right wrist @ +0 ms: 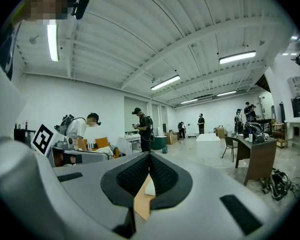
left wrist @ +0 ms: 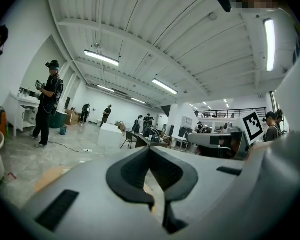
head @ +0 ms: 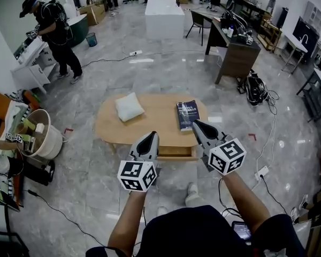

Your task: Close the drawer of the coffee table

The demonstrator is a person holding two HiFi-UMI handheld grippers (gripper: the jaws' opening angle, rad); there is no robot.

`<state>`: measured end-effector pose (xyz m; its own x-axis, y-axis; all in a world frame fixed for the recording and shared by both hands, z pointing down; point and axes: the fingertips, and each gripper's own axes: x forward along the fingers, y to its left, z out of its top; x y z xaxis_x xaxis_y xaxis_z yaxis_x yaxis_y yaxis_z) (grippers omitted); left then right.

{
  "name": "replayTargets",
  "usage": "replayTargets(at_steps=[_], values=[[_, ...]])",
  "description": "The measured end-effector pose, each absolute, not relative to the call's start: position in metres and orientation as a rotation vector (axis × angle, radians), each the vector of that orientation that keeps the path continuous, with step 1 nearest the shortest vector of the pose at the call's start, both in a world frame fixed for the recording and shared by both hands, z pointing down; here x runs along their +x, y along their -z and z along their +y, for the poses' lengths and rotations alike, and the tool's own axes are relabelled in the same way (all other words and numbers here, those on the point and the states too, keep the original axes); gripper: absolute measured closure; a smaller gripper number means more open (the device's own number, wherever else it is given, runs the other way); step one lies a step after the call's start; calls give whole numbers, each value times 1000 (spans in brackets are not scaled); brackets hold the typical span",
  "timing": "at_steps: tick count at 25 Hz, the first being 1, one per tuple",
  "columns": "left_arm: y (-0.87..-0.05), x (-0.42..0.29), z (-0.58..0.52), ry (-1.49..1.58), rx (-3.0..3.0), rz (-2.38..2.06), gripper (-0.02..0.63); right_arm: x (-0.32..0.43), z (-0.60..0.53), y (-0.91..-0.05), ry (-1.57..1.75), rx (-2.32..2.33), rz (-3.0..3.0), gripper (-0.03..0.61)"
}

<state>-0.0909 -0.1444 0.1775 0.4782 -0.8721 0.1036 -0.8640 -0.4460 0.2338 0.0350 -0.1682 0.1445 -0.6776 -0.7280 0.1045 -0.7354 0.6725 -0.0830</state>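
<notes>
Currently the drawer (head: 175, 152) sits under the near edge of the coffee table (head: 155, 119) and stands out a little from it. I cannot tell what it holds. In the head view it shows in the gap between the two grippers, just beyond and below their tips. Neither gripper touches it.

Left gripper (head: 151, 136): jaws pressed together at the tips, nothing between the pads. Its own view (left wrist: 150, 151) confirms this.

Right gripper (head: 197, 124): jaws likewise pressed together and empty, as its own view (right wrist: 150, 156) shows. Its tip overlaps the near right rim of the table top.

Beyond the grippers on the table top, a white pillow (head: 129, 107) lies ahead of the left gripper. A dark blue book (head: 187, 115) lies ahead of the right gripper, and the two are well apart.

Well to the left of the left gripper, a pale pail (head: 52, 143) stands on the floor with several rolled items inside.

Only the head view shows the drawer. The gripper views look level across the room, over ceiling lights, desks and standing people. Each also shows the other gripper's marker cube. Through the right gripper's jaw gap I see a strip of tan table top and a patch of the pillow.
</notes>
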Motion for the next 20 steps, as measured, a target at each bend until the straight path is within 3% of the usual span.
replayTargets(at_steps=[20], values=[[-216,-73,-188,39,2266,-1669,614,39,-241,-172,-215,934,-2867,565]])
